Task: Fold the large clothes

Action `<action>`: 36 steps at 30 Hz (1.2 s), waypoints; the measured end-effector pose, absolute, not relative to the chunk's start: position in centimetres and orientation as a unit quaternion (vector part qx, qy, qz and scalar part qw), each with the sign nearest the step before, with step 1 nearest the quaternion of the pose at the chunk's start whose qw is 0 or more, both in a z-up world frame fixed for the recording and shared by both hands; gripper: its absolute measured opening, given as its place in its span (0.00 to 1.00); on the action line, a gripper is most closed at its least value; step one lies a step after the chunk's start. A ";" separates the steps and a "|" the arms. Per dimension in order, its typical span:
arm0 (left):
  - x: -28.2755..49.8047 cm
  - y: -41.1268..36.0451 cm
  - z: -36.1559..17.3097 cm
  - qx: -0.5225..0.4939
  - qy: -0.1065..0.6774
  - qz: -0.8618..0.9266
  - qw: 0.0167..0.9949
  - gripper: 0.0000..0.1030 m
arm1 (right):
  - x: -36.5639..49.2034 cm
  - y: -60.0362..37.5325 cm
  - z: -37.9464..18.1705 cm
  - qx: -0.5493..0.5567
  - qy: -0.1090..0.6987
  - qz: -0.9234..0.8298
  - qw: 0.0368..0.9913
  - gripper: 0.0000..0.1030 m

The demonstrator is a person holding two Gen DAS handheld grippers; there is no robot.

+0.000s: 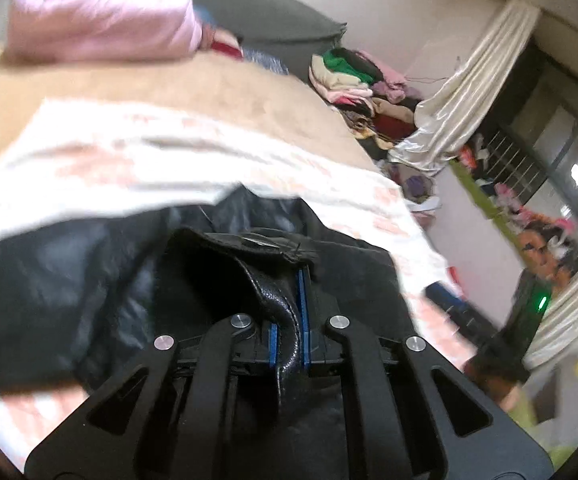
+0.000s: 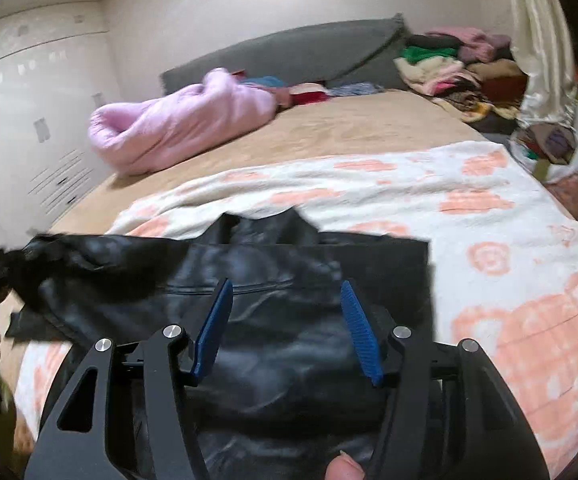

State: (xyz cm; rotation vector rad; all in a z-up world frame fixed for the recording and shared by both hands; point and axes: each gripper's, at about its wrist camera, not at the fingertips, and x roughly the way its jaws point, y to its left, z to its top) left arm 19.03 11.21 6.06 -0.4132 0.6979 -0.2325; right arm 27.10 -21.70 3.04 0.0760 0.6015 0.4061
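Fingers of my left gripper (image 1: 289, 304) pinch a fold of the black leather jacket (image 1: 89, 264) spread on the flowered blanket (image 1: 169, 152) over the bed (image 2: 349, 128); my right gripper (image 2: 287, 292) hovers above it, fingers apart, gripping nothing.

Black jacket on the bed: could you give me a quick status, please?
Left gripper shut on jacket edge. Right gripper open above it. Jacket on flowered blanket, nothing blocking.
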 end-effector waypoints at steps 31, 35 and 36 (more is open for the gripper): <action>17.2 11.3 -0.8 -0.101 0.406 -0.016 0.908 0.43 | 26.5 -17.8 -3.3 -0.061 0.387 0.197 0.899 0.71; 18.4 10.8 -5.1 -0.089 0.460 0.010 0.883 0.45 | 27.0 -17.9 -5.9 -0.054 0.438 0.165 0.882 0.72; 18.6 11.1 -6.1 -0.097 0.465 0.010 0.880 0.46 | 27.2 -18.1 -6.4 -0.046 0.442 0.164 0.881 0.72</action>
